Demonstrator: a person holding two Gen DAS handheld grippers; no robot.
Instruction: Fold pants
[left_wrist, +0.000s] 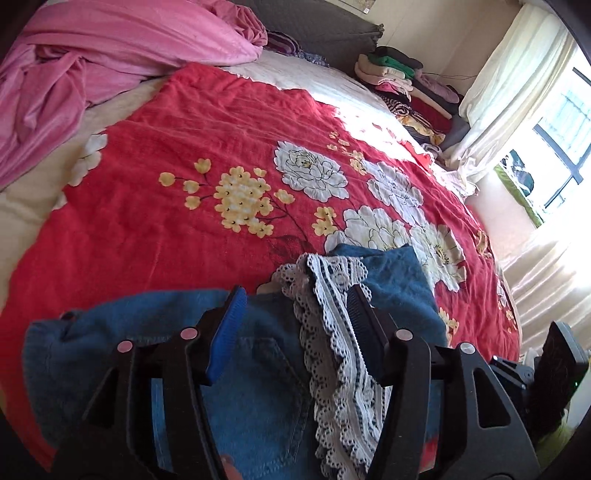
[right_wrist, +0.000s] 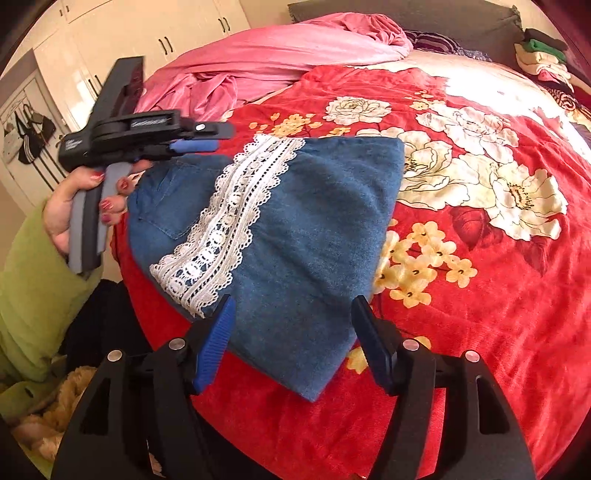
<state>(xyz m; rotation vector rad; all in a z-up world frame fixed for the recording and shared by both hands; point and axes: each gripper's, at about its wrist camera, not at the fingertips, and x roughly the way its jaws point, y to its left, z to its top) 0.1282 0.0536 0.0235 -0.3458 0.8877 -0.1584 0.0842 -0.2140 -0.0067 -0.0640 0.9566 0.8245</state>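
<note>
Red floral blanket (right_wrist: 480, 314) covers the bed, filling most of both views. Pink sheet (right_wrist: 280, 55) bunched at upper centre of rt wrist view, upper left in left wrist view. Stack of folded clothes (left_wrist: 402, 85) upper right of left view, next to white curtains (left_wrist: 517, 92) at the far right edge.

Denim pants (right_wrist: 303, 229) lie folded on the blanket, centre of rt view, lower centre of left view, w/ white lace trim (right_wrist: 229, 218) running diagonally across them.

Right tool (right_wrist: 291, 328), bottom centre of rt view: jaws spread wide, gripping nothing, hovering over the near corner of the pants; contact w/ fabric can't be told.

Left tool (left_wrist: 295, 314), bottom centre of left view: jaws also spread wide, straddling the lace strip and denim, not clamped on either. In rt view it shows upper left, over the pants' far-left end, held by a hand (right_wrist: 74, 206) w/ red nails and a green sleeve (right_wrist: 33, 295).
</note>
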